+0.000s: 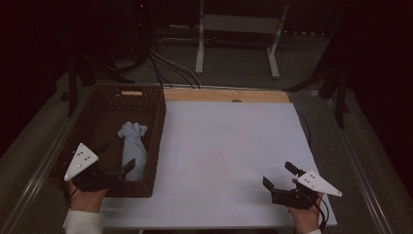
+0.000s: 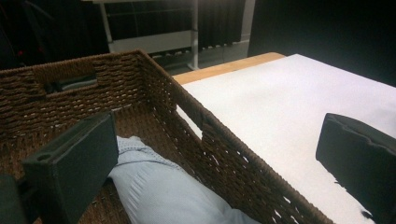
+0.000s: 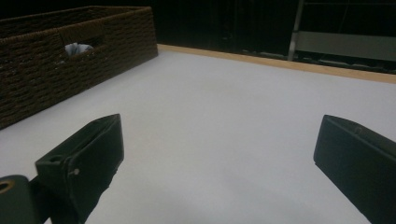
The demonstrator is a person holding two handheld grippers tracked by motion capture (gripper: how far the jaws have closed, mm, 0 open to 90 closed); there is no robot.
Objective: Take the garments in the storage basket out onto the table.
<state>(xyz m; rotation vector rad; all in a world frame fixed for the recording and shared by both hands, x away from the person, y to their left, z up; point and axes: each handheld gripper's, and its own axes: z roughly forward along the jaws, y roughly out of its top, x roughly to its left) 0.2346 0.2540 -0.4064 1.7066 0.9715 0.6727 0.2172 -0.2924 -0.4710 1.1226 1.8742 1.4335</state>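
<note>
Since the pale blue rolled cloth (image 1: 133, 146) already lies inside the wicker basket (image 1: 157, 141), the putting-away looks done, or nearly so. Nearest, the left gripper (image 1: 118, 165) hangs over the basket's near end, its fingers (image 2: 74, 165) spread wide and empty, straddling the basket's wall. The right gripper (image 1: 277, 176) waits released over the bare white table (image 1: 229, 146), well apart. Left, I judge: only withdrawing.

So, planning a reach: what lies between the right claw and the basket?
Bare white tabletop, in the high view, between right claw and basket.
</note>
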